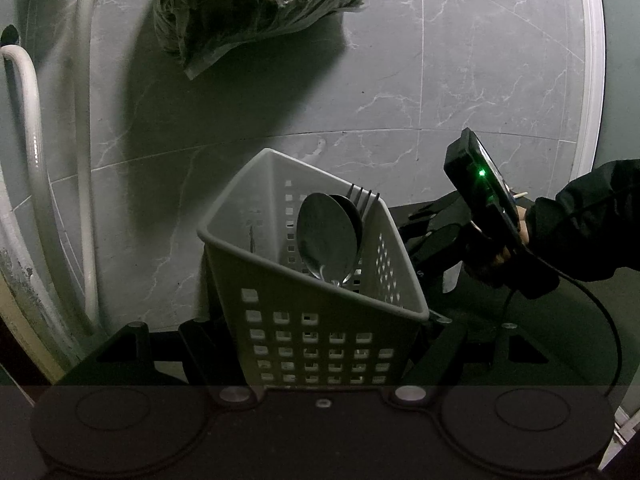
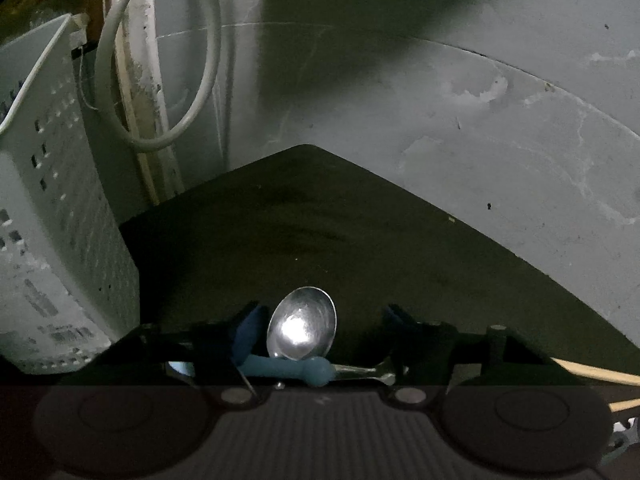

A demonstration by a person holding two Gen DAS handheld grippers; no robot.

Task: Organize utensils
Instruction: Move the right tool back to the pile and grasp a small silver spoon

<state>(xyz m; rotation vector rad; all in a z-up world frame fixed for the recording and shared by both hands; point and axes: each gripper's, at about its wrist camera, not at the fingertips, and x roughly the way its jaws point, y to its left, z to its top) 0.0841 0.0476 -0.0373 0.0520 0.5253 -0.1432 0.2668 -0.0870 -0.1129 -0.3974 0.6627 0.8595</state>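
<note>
The left gripper (image 1: 320, 320) is clenched on the near wall of a white perforated utensil caddy (image 1: 256, 240), which tilts away over a grey marble-patterned floor (image 1: 460, 80). Open floor spreads beyond the caddy up to a crumpled plastic bag (image 1: 256, 4); 2 white hoses (image 1: 86, 120) run along the left edge. Inside the caddy stand 2 spoons (image 1: 326, 236), bowls up and overlapping, and 1 fork (image 1: 366, 200) with tines up, all leaning against the far right wall. The right gripper (image 2: 320, 328) hangs over the dark table (image 2: 320, 220) near its pointed corner, the caddy just to its left. Its jaws stand apart, pads pressing nothing, with 1 metal spoon (image 2: 302, 330) between them, bowl pointing away, long axis running back toward the camera. A blue handle (image 2: 288, 370) lies crosswise under the spoon.
</note>
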